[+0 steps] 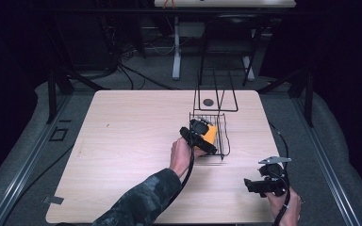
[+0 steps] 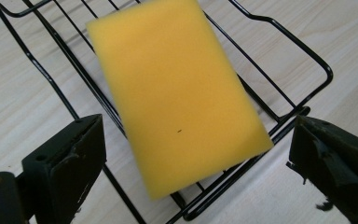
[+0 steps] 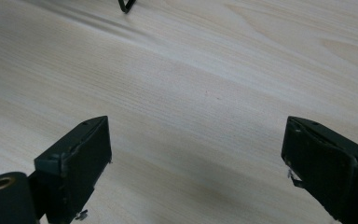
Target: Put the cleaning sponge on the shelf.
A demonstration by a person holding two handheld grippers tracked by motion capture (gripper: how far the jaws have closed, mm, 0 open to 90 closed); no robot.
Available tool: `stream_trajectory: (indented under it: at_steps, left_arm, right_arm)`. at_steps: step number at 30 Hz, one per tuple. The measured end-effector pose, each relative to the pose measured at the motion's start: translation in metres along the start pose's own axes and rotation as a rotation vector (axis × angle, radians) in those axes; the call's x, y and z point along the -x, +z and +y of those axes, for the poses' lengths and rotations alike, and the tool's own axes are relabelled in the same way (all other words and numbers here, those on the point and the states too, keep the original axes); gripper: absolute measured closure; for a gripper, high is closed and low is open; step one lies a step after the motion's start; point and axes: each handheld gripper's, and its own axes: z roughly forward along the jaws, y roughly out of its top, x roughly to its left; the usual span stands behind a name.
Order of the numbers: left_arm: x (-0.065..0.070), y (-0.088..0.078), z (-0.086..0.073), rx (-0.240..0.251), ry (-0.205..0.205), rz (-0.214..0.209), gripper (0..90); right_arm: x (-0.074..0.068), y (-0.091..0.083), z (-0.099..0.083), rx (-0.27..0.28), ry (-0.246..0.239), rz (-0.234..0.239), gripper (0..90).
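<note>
Left gripper (image 1: 201, 136), jaws spread wide and holding nothing, hovers over the yellow sponge (image 2: 177, 93) lying in the black wire rack (image 1: 222, 136) right of table centre, where closing off-centre could, I judge, snag a wire and drag the rack.

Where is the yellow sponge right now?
The yellow sponge lies in the black wire basket right of the table's middle in the high view, just beyond the open left claw.
</note>
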Motion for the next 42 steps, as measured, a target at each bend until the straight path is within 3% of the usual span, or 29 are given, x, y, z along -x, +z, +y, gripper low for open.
stream_trajectory:
  at_steps: [16, 21, 29, 37, 42]
  left_arm:
    - [-0.021, -0.047, -0.02, 0.064, 0.05, -0.015, 1.2]
    - [-0.028, -0.063, -0.032, 0.071, 0.071, -0.03, 0.7]
    - [-0.041, -0.087, -0.056, 0.067, 0.097, -0.014, 0.7]
    - [-0.064, -0.11, -0.09, 0.073, 0.071, 0.015, 0.7]
    - [-0.081, -0.125, -0.115, 0.076, 0.033, 0.032, 0.4]
  right_arm:
    - [-0.001, -0.001, 0.0, 0.006, -0.002, -0.006, 7.7]
    - [0.0, -0.001, 0.0, 0.0, 0.0, -0.007, 7.7]
    - [-0.001, -0.001, 0.0, 0.003, 0.001, -0.007, 7.8]
    - [-0.001, -0.001, -0.001, -0.001, -0.003, -0.011, 7.8]
    - [-0.002, -0.001, 0.0, -0.007, -0.004, -0.011, 7.9]
